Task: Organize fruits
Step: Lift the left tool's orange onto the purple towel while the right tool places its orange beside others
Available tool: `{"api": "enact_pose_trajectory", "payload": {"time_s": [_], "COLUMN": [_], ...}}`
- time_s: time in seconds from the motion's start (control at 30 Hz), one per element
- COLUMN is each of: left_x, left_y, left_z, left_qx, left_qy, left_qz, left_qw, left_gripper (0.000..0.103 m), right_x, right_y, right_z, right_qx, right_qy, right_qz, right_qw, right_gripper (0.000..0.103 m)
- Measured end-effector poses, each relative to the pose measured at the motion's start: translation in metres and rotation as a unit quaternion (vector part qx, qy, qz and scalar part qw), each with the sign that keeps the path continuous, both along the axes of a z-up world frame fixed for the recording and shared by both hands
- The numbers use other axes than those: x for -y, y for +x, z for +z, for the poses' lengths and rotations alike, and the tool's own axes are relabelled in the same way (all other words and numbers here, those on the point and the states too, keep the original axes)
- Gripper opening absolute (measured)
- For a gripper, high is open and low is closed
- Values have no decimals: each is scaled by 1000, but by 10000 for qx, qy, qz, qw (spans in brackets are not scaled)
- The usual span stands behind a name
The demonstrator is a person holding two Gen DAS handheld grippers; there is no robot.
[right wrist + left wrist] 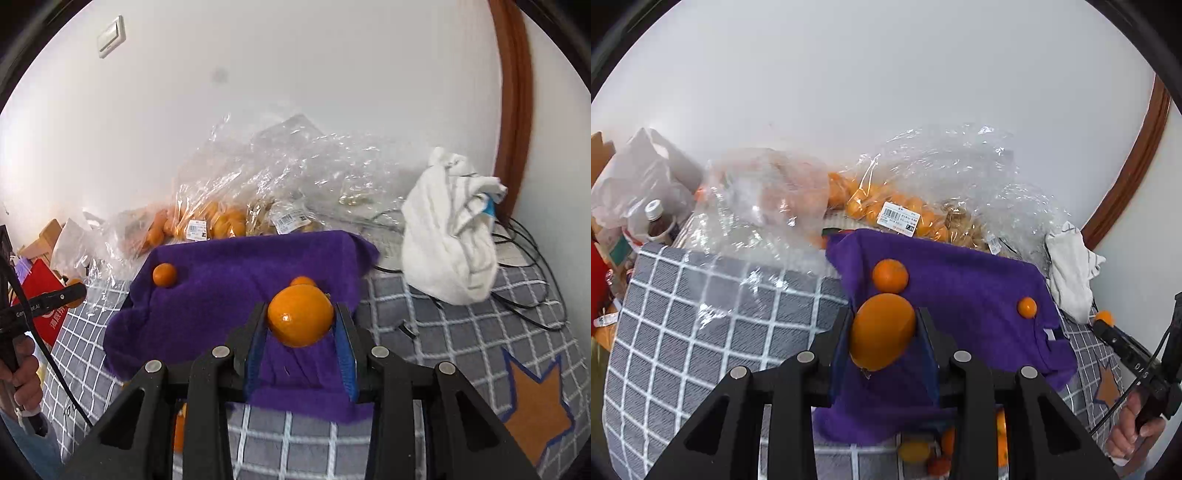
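My left gripper (882, 325) is shut on a large orange (881, 332), held above the purple cloth (960, 288). Two oranges lie on that cloth: a middle-sized one (890, 276) just beyond my held fruit and a small one (1027, 307) to the right. My right gripper (300, 317) is shut on another orange (300, 316) above the same purple cloth (229, 295). A small orange (164, 274) lies at the cloth's far left, and another (303, 281) is half hidden behind my held fruit.
Clear plastic bags of small oranges (908, 214) (214, 223) lie behind the cloth against the wall. A white bundled cloth (454, 229) and black cables are at the right. Several loose fruits (916, 450) lie near the front edge on the grey checked sheet (683, 332).
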State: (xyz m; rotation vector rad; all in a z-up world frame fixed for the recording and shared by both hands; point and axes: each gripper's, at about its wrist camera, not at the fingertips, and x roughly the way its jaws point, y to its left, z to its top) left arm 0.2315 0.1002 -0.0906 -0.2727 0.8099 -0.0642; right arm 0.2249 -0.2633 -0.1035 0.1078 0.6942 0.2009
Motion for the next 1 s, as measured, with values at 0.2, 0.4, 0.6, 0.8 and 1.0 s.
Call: {"api": "enact_pose_trajectory", "payload": {"time_s": [0.2, 0.4, 0.6, 0.8, 1.0], "left_x": [13, 28, 36, 39, 41], "left_y": [31, 57, 62, 63, 64], "left_z": [-14, -40, -59, -65, -72], "left_qx": [175, 234, 73, 9, -104], "left_qy": [-119, -118, -81, -27, -51], "left_qz": [52, -64, -271, -330, -333], "left_qw": [9998, 9996, 9996, 9995, 9994], "left_gripper": [33, 33, 33, 33, 33], "right_x": [-6, -3, -6, -10, -13], "right_y": [32, 56, 53, 60, 59], "right_z": [-18, -37, -52, -67, -70], "right_qx": [-38, -213, -132, -194, -163], "right_qy": [53, 235, 138, 120, 118], "right_qz": [62, 80, 291, 334, 382], "right_qw": [10000, 9995, 9994, 9992, 9991], "right_gripper": [36, 36, 36, 36, 36]}}
